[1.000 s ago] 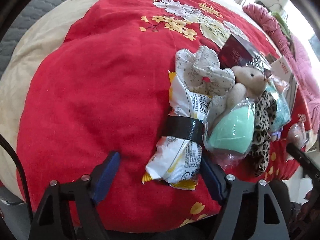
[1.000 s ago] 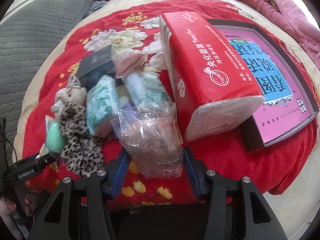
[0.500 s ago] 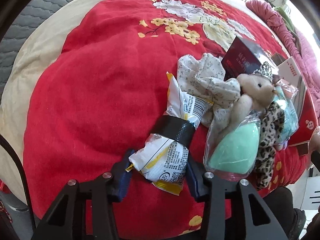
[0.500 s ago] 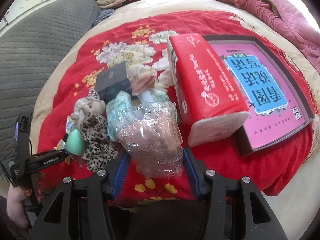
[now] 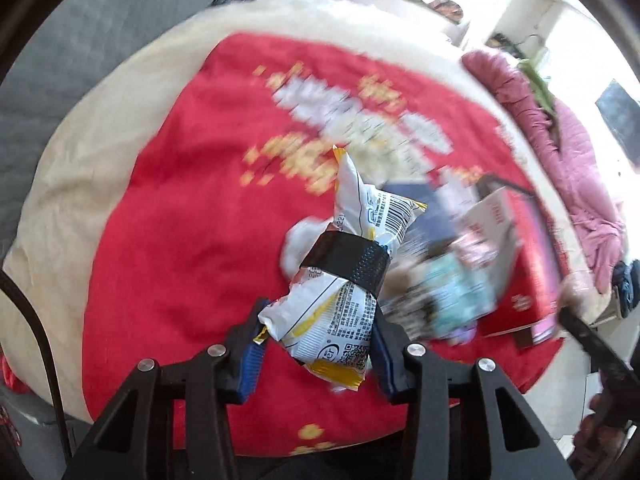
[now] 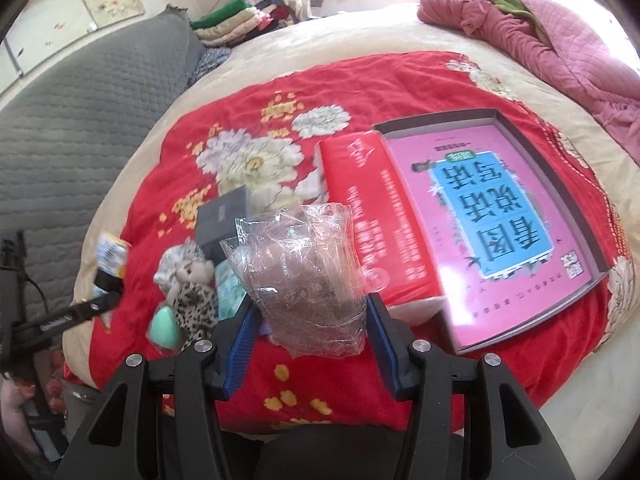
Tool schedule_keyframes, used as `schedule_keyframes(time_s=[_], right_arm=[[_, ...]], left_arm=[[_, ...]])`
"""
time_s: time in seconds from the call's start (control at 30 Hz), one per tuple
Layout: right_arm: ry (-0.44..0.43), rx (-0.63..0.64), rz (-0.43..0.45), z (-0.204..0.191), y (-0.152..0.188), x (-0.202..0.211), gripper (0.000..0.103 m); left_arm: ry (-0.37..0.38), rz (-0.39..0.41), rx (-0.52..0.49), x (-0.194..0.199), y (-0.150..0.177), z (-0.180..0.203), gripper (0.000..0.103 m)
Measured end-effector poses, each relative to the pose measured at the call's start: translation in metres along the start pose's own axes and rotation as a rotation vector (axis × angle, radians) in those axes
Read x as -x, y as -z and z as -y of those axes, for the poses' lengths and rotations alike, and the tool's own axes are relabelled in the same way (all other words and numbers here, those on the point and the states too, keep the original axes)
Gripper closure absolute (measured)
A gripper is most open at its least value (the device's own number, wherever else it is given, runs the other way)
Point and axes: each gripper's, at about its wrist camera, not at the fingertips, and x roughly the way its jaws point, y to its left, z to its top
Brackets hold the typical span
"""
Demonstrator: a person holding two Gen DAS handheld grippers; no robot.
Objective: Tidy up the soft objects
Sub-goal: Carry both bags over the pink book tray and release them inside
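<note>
Already aloft: left claw point(image 5: 318, 344) pinches the snack packet point(image 5: 344, 280) at its lower end, at 6 o'clock over the red bedspread point(image 5: 168, 220). Right claw point(image 6: 308, 334) pinches the crinkly plastic bag point(image 6: 304, 276). Both look light, soft, slippery; grip mid-body.

Left gripper point(image 5: 318, 346): black frame, blue-padded fingers point(image 5: 251, 354), angled steeply downward; pads pressed against both sides of a white-and-yellow snack packet point(image 5: 344, 280) bound with black tape, packet raised off the bedding. Also seen from the right wrist view at lower left, gripped by a hand point(image 6: 16, 408) at its handle.

Right gripper point(image 6: 307, 344): same build, angled downward; blue pads clamped on a crinkled clear plastic bag point(image 6: 304, 276) with brownish contents.
</note>
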Motion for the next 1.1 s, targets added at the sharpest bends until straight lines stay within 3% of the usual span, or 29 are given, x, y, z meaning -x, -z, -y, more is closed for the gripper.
schedule_keyframes(time_s=[0.2,0.5,0.63,0.87,1.1], right_arm=[[0.026,-0.049,0.049,0.04,-0.017,0.023,0.049],[0.098,-0.061,0.107,0.113,-0.033,0.054,0.049],[0.128,-0.062,0.108,0.141,-0.034,0.055,0.049],[0.137,-0.11,0.055,0.189,-0.033,0.035,0.049],[0.155,-0.112,-0.025,0.215,-0.035,0.01,0.049]], left_arm=[[0.038,0.065,-0.081,0.025,-0.018,0.067,0.057],[0.123,0.03,-0.212,0.006,-0.017,0.188,0.057],[0.16,-0.03,-0.272,-0.02,-0.014,0.245,0.057],[0.14,-0.119,-0.436,-0.065,-0.004,0.334,0.057],[0.074,-0.234,-0.543,-0.111,0.01,0.383,0.057]])
